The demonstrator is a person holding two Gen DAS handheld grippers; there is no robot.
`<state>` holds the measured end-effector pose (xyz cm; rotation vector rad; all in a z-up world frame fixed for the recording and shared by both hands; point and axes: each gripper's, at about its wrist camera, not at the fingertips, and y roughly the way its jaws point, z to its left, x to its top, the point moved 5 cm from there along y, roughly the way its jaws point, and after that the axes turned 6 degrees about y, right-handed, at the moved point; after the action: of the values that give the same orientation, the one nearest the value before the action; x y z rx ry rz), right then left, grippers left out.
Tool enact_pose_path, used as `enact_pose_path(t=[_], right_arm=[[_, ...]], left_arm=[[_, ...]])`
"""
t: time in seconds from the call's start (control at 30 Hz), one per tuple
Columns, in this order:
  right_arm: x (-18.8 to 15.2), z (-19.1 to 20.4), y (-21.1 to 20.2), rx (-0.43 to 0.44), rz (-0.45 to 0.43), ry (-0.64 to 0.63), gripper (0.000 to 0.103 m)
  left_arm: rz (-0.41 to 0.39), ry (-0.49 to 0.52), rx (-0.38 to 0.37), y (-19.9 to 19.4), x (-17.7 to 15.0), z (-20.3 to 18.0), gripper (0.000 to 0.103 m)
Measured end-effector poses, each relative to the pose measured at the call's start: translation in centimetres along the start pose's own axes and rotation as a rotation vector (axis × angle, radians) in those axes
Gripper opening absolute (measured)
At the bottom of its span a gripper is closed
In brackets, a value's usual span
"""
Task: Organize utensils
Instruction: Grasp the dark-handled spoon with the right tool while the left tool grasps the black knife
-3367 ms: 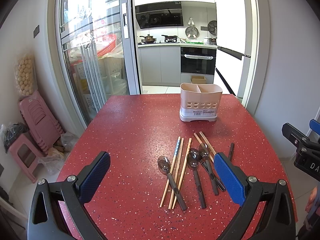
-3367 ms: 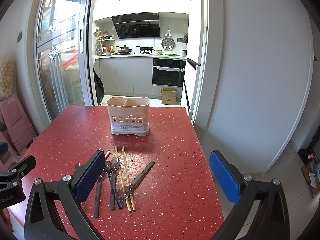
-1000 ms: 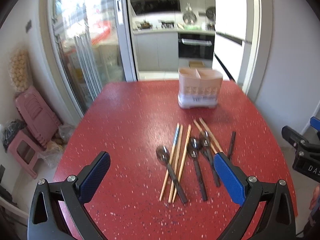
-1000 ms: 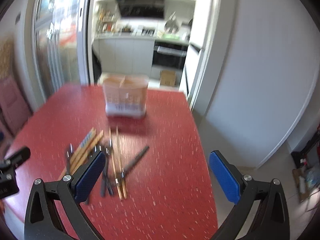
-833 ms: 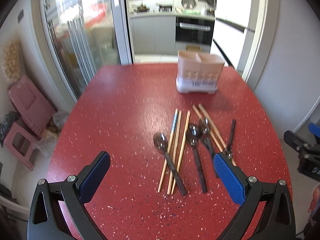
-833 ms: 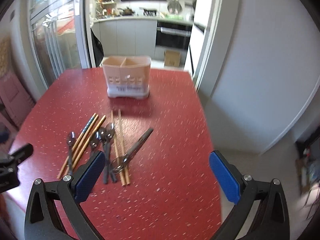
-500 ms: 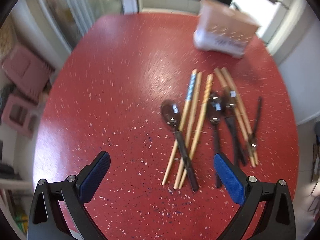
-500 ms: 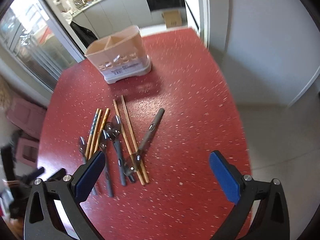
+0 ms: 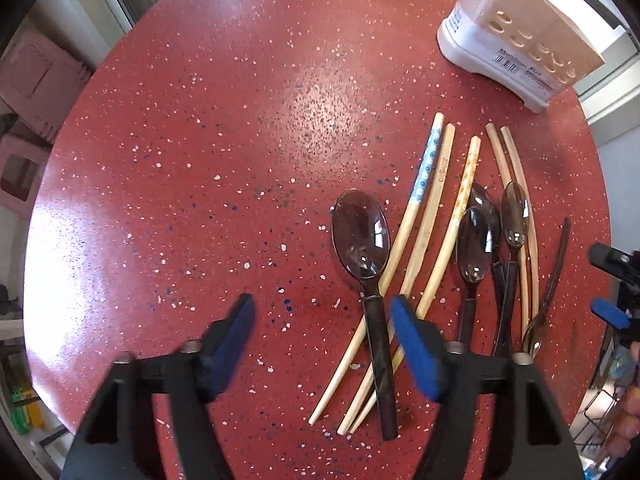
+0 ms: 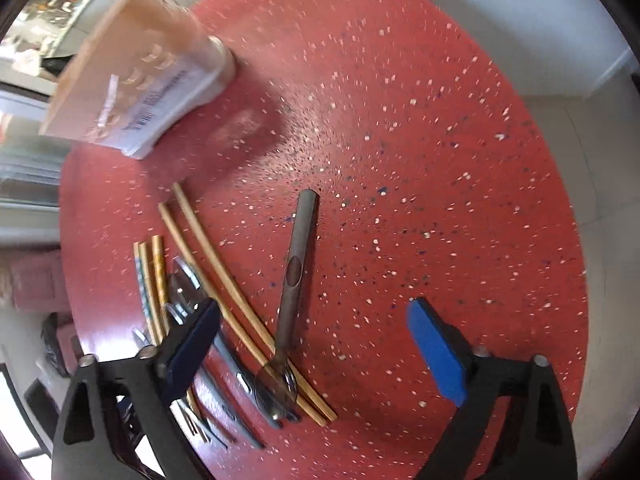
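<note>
Several spoons and chopsticks lie loose on the red speckled table (image 9: 224, 128). In the left wrist view, a large dark-handled spoon (image 9: 362, 236) lies leftmost, with pale chopsticks (image 9: 424, 224) beside it and smaller spoons (image 9: 476, 240) to the right. My left gripper (image 9: 320, 332) is open, low over the table, its right pad next to the large spoon's handle. In the right wrist view, a grey-handled spoon (image 10: 294, 276) lies bowl toward me across two chopsticks (image 10: 224, 272). My right gripper (image 10: 312, 344) is open above it. The beige utensil holder (image 9: 520, 28) stands at the far side and also shows in the right wrist view (image 10: 136, 76).
Pink stools (image 9: 28, 92) stand on the floor left of the table. The table's right edge drops to a pale floor (image 10: 600, 160). My right gripper's blue pad (image 9: 608, 314) shows at the right edge of the left wrist view.
Both grippers have tilted down and dropped close to the table over the utensils. The left gripper's jaws have narrowed. Nothing has been picked up.
</note>
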<state>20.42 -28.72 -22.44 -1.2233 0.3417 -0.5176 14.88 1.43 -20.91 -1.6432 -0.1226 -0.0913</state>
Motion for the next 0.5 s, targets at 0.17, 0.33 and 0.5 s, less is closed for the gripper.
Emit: enact_pose_path(t=[0.17,0.33,0.5], right_arm=[[0.1,1.4,2.7,-0.081,0.046,0.007,0.074],[-0.2,2.9,4.0,-0.184,0.041,-0.041,0.057],[-0.6,3.8,4.3,-0.237,0.031,-0.135,0.018]], left_arm=[[0.018,-0.024,-0.029,1.3,-0.3,0.0,0.087],[0.02,0.018,-0.004,1.0,0.6,-0.2,0.086],[0.021,0.039,0.04,0.5,0.9,-0.9,0.078]])
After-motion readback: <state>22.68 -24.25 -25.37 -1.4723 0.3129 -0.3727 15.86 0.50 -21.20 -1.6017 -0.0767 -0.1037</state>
